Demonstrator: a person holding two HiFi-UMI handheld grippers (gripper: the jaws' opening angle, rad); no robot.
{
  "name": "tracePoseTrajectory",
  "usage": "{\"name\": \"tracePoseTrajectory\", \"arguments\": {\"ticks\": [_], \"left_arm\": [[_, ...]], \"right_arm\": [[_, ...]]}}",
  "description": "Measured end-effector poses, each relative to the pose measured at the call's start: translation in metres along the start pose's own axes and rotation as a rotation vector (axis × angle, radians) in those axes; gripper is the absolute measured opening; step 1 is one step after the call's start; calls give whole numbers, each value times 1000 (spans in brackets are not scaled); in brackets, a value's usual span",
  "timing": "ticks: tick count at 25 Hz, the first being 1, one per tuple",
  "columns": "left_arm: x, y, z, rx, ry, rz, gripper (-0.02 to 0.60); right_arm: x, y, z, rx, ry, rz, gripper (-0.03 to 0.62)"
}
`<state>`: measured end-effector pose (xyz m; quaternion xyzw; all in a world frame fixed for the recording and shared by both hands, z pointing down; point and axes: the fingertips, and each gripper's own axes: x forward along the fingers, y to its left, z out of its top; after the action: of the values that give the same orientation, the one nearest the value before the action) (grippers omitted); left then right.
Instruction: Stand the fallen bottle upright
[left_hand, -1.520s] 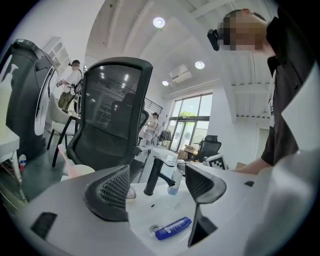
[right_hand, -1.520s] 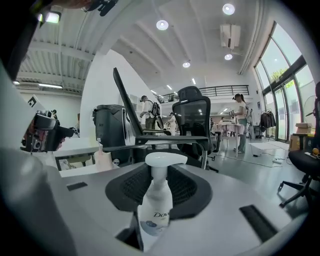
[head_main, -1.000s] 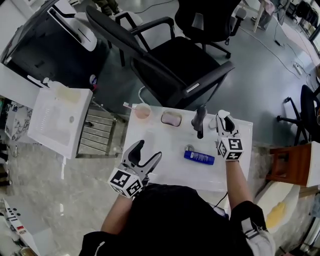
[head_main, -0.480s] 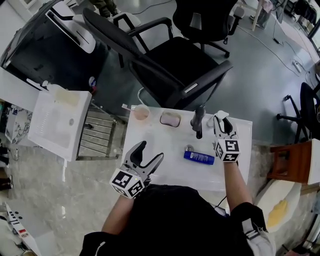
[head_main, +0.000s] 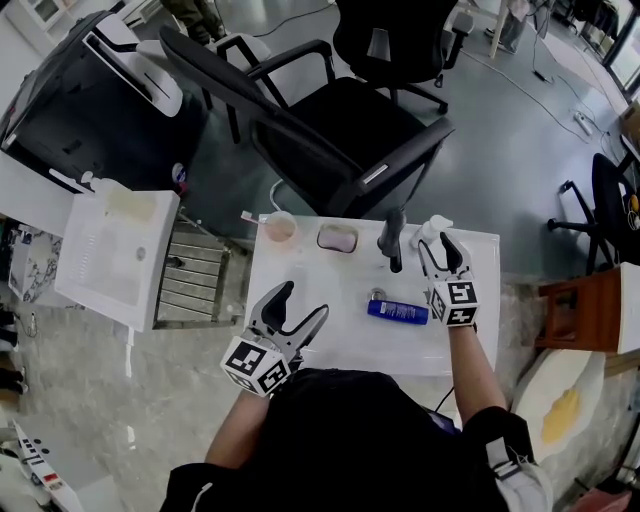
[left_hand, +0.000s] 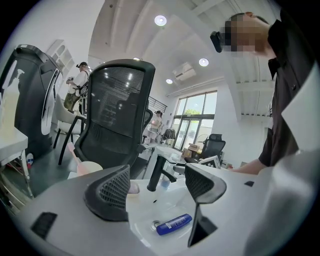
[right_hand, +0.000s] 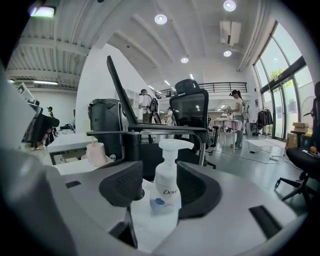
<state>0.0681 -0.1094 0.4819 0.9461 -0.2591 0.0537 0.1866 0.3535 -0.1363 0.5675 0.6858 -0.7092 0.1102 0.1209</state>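
At the far right corner of the tabletop (head_main: 266, 268), the white pump bottle (right_hand: 166, 189) stands upright between the right gripper (head_main: 440, 246) jaws, which have just been opening and are off it (release step, I'd say). Blue bottle (head_main: 398, 312) lies on its side in the basin beside the drain (head_main: 378, 296); it likely needs a grip near one end next. Left gripper (head_main: 303, 300) jaws are apart and empty at the near left edge. Tap (head_main: 392, 238) could snag a lift; cup (head_main: 283, 228) and soap dish (head_main: 338, 238) sit along the far edge.
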Motion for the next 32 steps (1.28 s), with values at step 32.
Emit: {"name": "tracePoseTrajectory", "arguments": {"ticks": [32], "left_arm": [[-24,14,-24,-49,30,56,357]], "right_arm": [[-47,143,-194,-555,677,707,266]]}}
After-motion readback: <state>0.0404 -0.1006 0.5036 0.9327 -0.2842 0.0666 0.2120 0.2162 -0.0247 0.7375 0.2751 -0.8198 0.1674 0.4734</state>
